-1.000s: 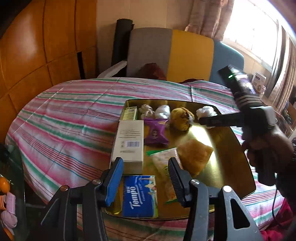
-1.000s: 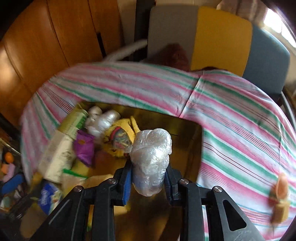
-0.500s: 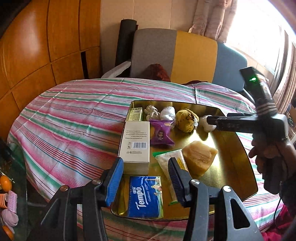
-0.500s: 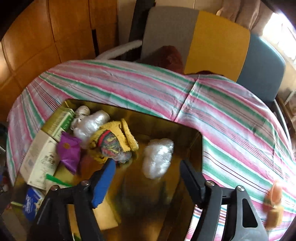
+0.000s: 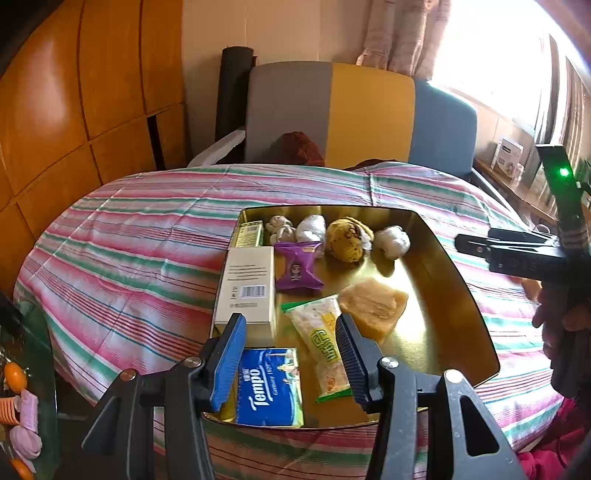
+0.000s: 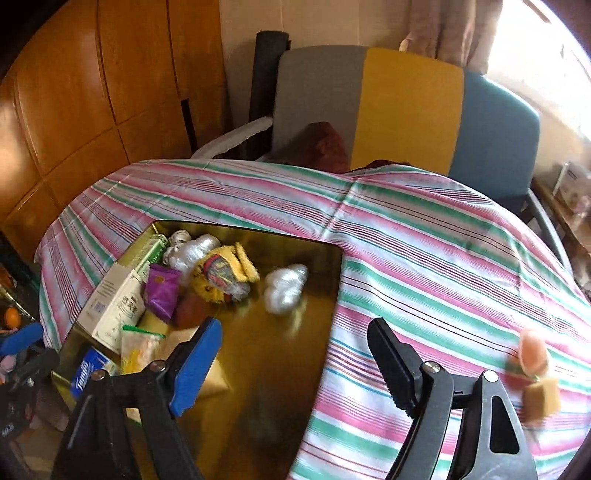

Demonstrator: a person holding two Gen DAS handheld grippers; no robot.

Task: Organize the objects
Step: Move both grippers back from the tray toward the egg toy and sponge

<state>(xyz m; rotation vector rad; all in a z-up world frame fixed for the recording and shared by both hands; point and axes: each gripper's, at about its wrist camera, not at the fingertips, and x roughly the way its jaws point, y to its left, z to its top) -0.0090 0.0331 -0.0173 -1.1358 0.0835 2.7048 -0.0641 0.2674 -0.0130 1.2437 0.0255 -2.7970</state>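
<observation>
On the gold tray [image 5: 458, 295]: white plastic-wrapped bundle [image 6: 285, 286], far row, beside the yellow knit pouch [image 6: 221, 273].
Right gripper [image 6: 295, 363]: jaws spread, holding nothing.
Left gripper [image 5: 290, 356]: jaws parted, empty, above the Tempo tissue pack [image 5: 271, 387].

Straight ahead of the left hand-held gripper [image 5: 288, 343], a striped tablecloth [image 5: 147, 236] in pink, green and white is draping over the table and falling off its near edge. Beyond the table, a chair back [image 5: 362, 114] is standing in three panels: grey, yellow, blue. A dark upright roll [image 5: 232, 88] is leaning just left of it against a cream wall [image 5: 266, 29]. Up and to the left, glossy orange wood panelling [image 5: 74, 92] is catching soft reflections. Up and to the right, daylight is pouring hard through a window [image 5: 491, 48], washing out the pinkish curtain [image 5: 399, 33] beside it. Below the window, a low shelf [image 5: 517, 184] is carrying small boxes.
</observation>
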